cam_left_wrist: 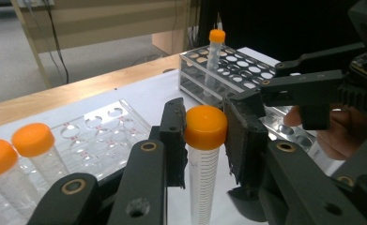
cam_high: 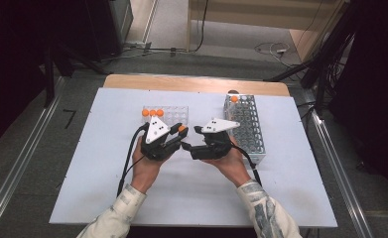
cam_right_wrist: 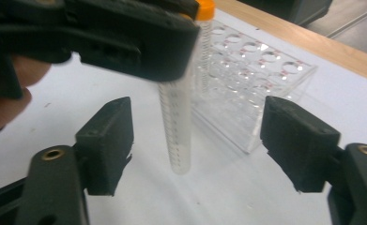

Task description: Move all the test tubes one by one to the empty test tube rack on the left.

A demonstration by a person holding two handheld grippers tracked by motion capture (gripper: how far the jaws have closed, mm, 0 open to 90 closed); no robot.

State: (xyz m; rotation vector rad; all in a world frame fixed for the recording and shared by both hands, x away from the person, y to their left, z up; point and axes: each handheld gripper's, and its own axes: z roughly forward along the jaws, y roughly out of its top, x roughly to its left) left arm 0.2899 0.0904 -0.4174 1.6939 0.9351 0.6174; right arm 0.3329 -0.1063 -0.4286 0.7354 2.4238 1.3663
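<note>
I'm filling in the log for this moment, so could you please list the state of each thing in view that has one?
Left gripper: shut on the held tube's orange cap.
Held tube: capped, upright, lifted off the table.
Right gripper: open, jaws either side of the held tube, not touching.
Clear rack: three capped tubes in its back-left holes, other holes empty.
Metal rack: one capped tube upright at its far end.

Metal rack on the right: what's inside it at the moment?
The metal rack holds one orange-capped tube, standing upright in a far-corner hole. The other visible holes look empty; the right gripper and hand cover its near left part.
</note>
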